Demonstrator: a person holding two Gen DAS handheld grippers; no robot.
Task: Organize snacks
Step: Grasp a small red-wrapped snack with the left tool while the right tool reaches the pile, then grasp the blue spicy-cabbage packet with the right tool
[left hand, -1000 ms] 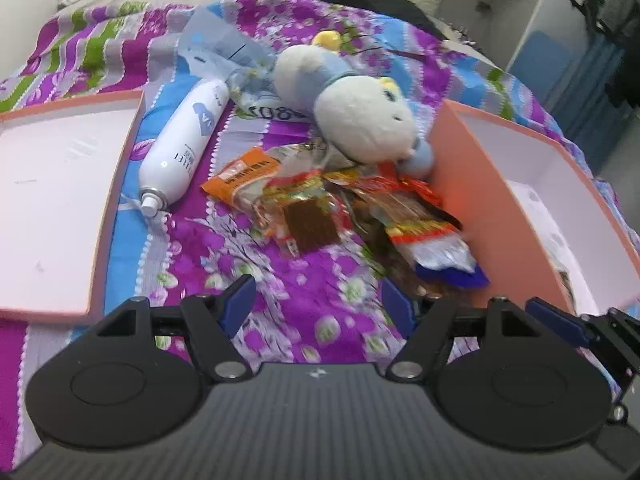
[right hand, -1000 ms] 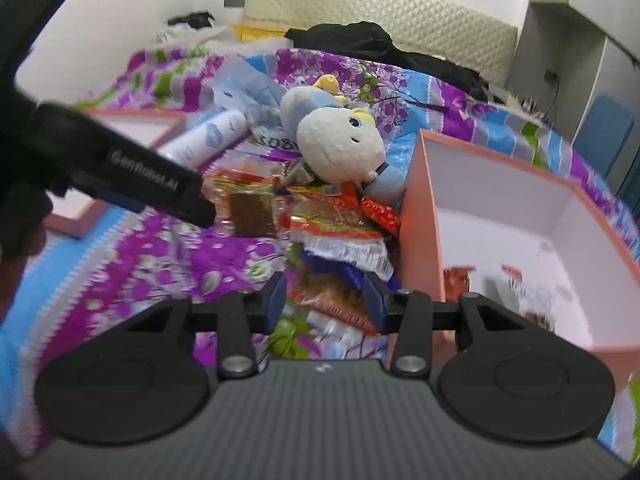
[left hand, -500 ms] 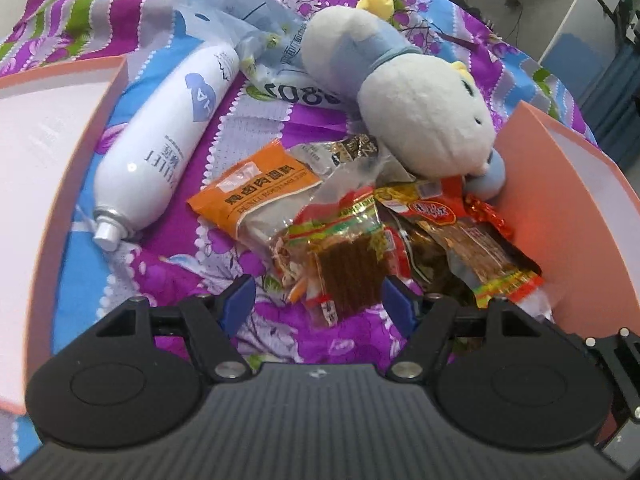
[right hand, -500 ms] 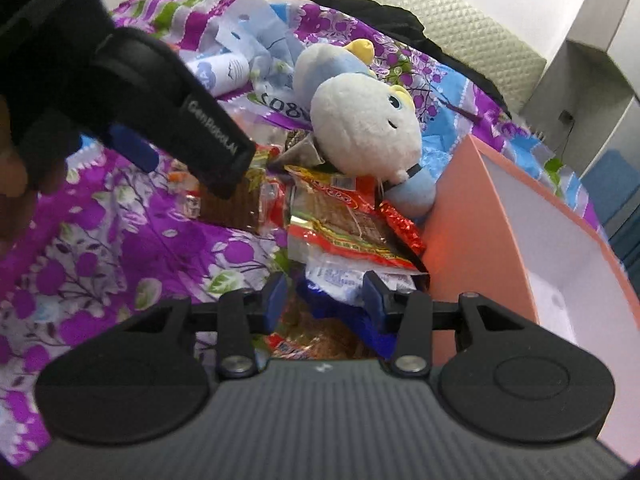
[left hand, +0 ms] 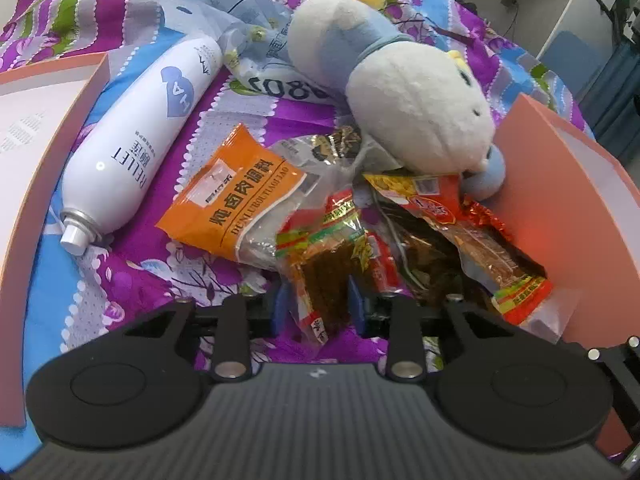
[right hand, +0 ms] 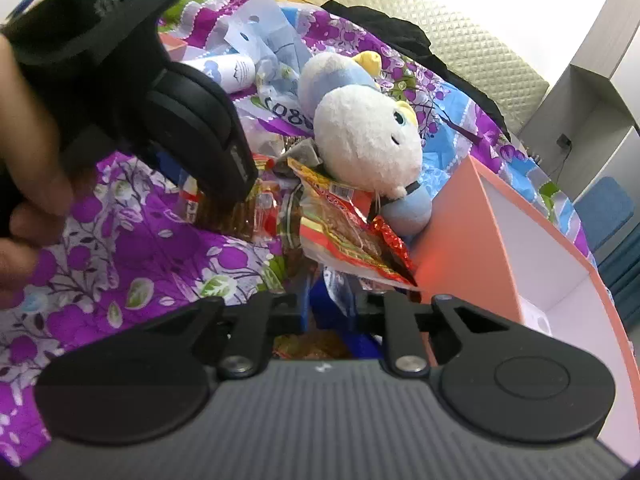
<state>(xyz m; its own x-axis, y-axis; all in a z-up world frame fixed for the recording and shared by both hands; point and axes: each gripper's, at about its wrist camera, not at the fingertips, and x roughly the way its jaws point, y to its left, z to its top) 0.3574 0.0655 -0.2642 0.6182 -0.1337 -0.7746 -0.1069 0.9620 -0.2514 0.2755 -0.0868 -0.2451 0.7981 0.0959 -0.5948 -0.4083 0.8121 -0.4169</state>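
Observation:
A pile of snack packets lies on the purple floral bedspread beside a pink box [left hand: 560, 184]. My left gripper [left hand: 318, 308] is shut on a clear packet of brown spicy strips [left hand: 320, 272] with red and yellow print. An orange seasoning packet [left hand: 236, 200] lies just left of it, and a long red packet [left hand: 472, 236] just right. My right gripper [right hand: 330, 300] is shut on the clear end of a blue and white snack packet [right hand: 340, 286], under a red and yellow packet [right hand: 348, 232]. The left gripper's body [right hand: 140, 92] fills the upper left of the right wrist view.
A white plush toy [left hand: 408, 96] rests on the far side of the pile. A white spray can [left hand: 140, 144] and a pale blue plastic bag [left hand: 224, 12] lie at the left. A pink box lid [left hand: 44, 128] sits far left. The open pink box [right hand: 520, 248] stands right.
Both grippers moved forward and down into the snack pile. The left jaws closed on the brown strip packet. The right jaws closed on the blue and white packet.

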